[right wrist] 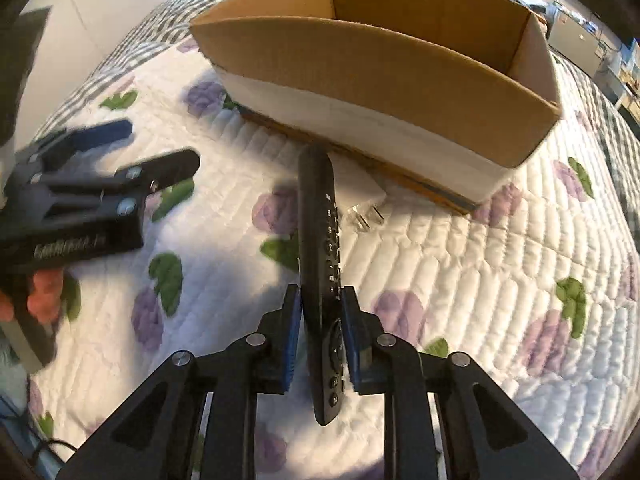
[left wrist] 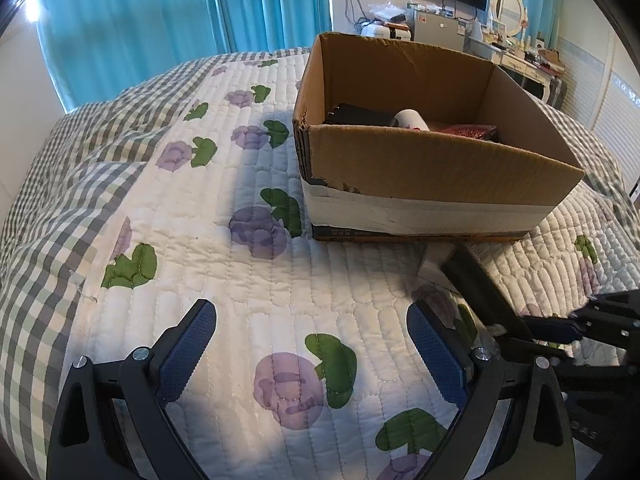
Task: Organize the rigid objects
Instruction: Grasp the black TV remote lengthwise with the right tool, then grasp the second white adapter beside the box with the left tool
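Cardboard forms the open brown box [left wrist: 440, 168] in the upper right of the left wrist view, banded with white tape low on its near wall; faint print on its dark bottom strip cannot be read. Inside, only partly seen over the wall, lie a black object [left wrist: 360, 116], a white cylinder [left wrist: 412, 119] with red marks and a red packet [left wrist: 472, 131]. The left gripper [left wrist: 312, 344], at the bottom of the frame, is spread wide with nothing between its blue pads above the white quilted bedspread [left wrist: 240, 288] printed with purple flowers. At the right edge the right gripper [left wrist: 560, 328] is cut off.

In the right wrist view, the right gripper [right wrist: 320, 320] is seen clamped on a long black remote control [right wrist: 320, 248], held on edge at lower centre; its button symbols are too small to read. A white plug adapter [right wrist: 360, 196], half hidden behind the remote, lies just before the box [right wrist: 380, 80]. At left the blurred left gripper [right wrist: 112, 160] carries unreadable white lettering.
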The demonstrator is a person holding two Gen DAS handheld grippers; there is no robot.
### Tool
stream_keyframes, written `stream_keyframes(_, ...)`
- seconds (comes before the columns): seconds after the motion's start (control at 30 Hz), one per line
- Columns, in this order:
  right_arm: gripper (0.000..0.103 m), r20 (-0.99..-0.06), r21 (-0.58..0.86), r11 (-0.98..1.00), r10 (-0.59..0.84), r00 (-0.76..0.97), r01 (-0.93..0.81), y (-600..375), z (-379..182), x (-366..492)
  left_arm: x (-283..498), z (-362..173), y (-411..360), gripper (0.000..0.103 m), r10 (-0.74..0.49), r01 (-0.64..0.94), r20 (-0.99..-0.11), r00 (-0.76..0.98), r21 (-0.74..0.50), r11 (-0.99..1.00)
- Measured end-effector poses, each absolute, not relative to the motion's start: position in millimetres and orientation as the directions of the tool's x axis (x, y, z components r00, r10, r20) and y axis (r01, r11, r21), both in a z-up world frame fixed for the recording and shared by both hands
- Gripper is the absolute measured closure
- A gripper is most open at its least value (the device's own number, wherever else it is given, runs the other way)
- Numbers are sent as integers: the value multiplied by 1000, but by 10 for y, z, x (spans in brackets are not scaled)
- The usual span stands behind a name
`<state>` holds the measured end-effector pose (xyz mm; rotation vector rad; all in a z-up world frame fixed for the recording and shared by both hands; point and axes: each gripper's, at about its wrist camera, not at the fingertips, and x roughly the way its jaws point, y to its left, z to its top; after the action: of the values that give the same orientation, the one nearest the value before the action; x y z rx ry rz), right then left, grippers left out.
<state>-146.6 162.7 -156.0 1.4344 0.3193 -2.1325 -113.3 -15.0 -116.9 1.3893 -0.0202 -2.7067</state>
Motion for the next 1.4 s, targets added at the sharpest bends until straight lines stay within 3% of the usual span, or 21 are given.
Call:
stream_keyframes(0.27, 77, -900, 56, -827, -285, -331, 560, 1409, -1629, -1574, -1109, -1183, -101, 5, -95, 69, -813, -575, 68, -995)
stream_keyframes(0.37, 63, -904, 45, -837, -267, -334, 546, 1436, -1664, -1593, -1110, -1189, -94, 5, -103, 72, -812, -575, 75, -995)
stream_keyframes(0.47, 61, -904, 54, -844, -267, -332, 534, 1431, -1722, -1636, -1113, -1202, -94, 5, -109, 77, -814, -570, 79, -994)
stream_keyframes(0.57, 64, -892, 45, -847, -272, -360, 529, 1447, -1691, -1608, -1113, -1199, -90, 5, -109, 74, -814, -571, 81, -994)
stream_keyframes(0.7, 84, -857, 59, -863, -301, -419, 501, 1643, -1464, -1419, -1118, -1204, -6, 5, -104, 45, -814, -572, 95, -994)
stream_keyframes(1.07, 85, -789, 96, -989, -144, -597, 111, 2240, -1310, -1340, -1371, -1447, 570, 5, -25, -77, -826, -562, 83, -994)
stream_keyframes(1.27, 85, -810, 122, -988, -153, -566, 93, 2152, -1431, -1612, -1608, -1652, 728, 5, -25, -105, -828, -560, 101, -989)
stream_keyframes(1.4, 85, -840, 129, -988, -157, -520, 89, 2217, -1553, -1599, -1686, -1769, 733, 15, -11, -123, -845, -534, 91, -988)
